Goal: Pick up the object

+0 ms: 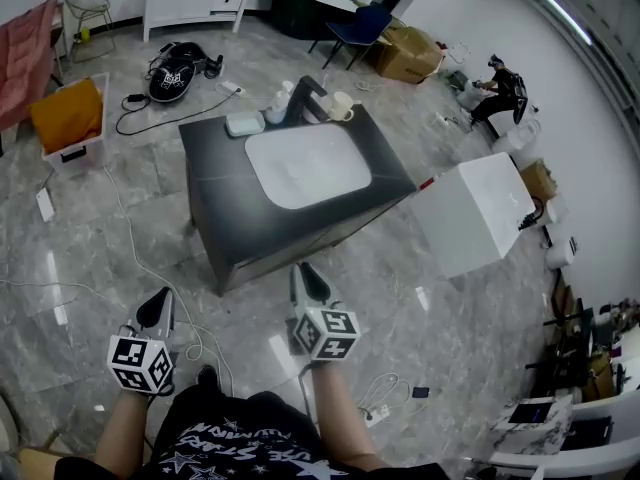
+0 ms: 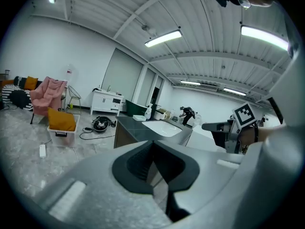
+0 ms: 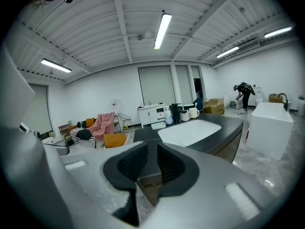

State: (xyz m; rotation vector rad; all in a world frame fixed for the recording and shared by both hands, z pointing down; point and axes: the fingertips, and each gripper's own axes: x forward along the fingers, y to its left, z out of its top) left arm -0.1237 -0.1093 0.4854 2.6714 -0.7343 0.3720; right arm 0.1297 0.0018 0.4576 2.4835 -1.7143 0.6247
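Note:
A dark vanity counter (image 1: 210, 173) with a white basin (image 1: 305, 163) stands ahead of me. At its back edge are a pale soap dish (image 1: 244, 123), a white bottle (image 1: 278, 108), a black faucet (image 1: 305, 96) and a white mug (image 1: 340, 106). Both grippers hang low over the floor, short of the counter's front. My left gripper (image 1: 160, 296) is shut and empty, its pads meeting at the tips (image 2: 152, 143). My right gripper (image 1: 303, 270) points at the counter's front edge, its jaws a narrow gap apart with nothing between them (image 3: 147, 144).
A white box cabinet (image 1: 470, 213) stands right of the counter. A bin with an orange cushion (image 1: 70, 118) sits at far left. Cables (image 1: 190, 343) and a power strip (image 1: 378, 415) lie on the floor near my feet. A person (image 1: 497, 88) crouches at far right.

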